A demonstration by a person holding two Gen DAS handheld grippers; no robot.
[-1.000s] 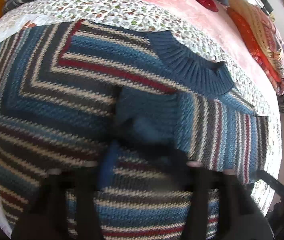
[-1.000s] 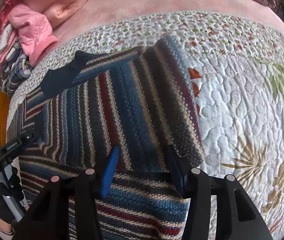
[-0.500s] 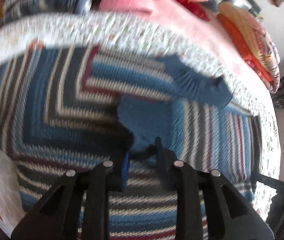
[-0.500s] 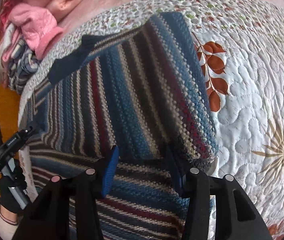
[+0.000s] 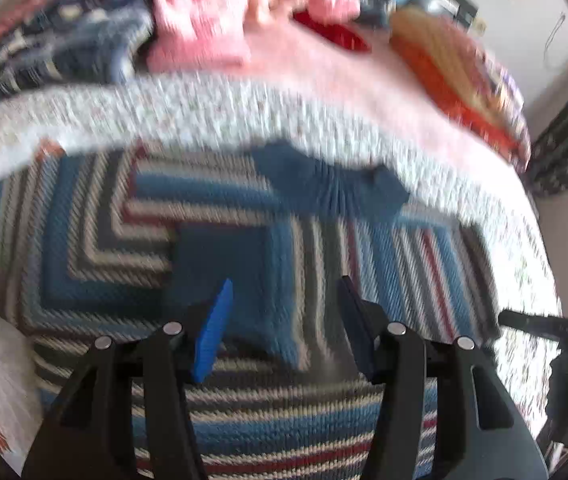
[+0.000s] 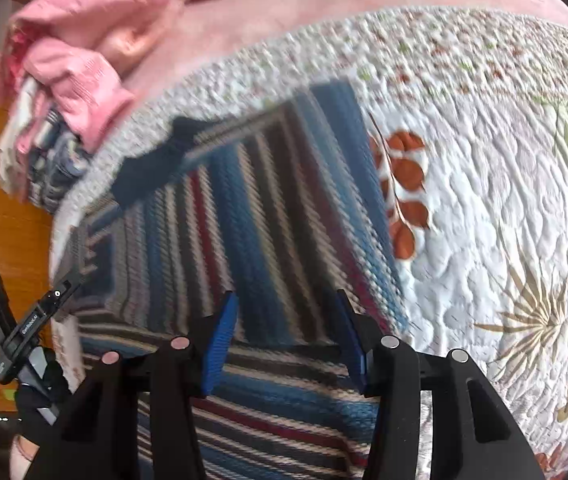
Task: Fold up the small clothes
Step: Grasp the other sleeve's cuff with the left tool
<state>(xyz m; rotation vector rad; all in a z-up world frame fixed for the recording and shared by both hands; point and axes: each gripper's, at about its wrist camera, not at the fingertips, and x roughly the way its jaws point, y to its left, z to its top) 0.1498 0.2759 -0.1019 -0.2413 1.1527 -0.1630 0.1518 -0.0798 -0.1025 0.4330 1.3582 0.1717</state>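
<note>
A striped knit sweater [image 5: 83,248] in blue, cream, dark grey and red lies flat on the quilted bedspread [image 5: 187,108]. Its sleeve with a plain blue cuff [image 5: 239,264] is folded across the body, below the blue ribbed collar [image 5: 324,184]. My left gripper [image 5: 284,292] hovers open just above that cuff, nothing between its fingers. In the right wrist view the same sweater [image 6: 251,216] shows its folded right side, and my right gripper [image 6: 286,304] stands open over the fold's near edge, holding nothing. The view from the left wrist is motion-blurred.
A heap of pink and plaid clothes [image 5: 187,24] lies at the far side, also in the right wrist view as pink clothes [image 6: 83,52]. Orange cushions [image 5: 456,80] sit far right. Bare floral bedspread [image 6: 504,200] stretches right of the sweater. A gloved hand [image 6: 39,392] holds the other gripper at lower left.
My left gripper let go of the blue cuff, opened wide and pulled back and up. The right gripper stayed open and drew back slightly from the folded side.
</note>
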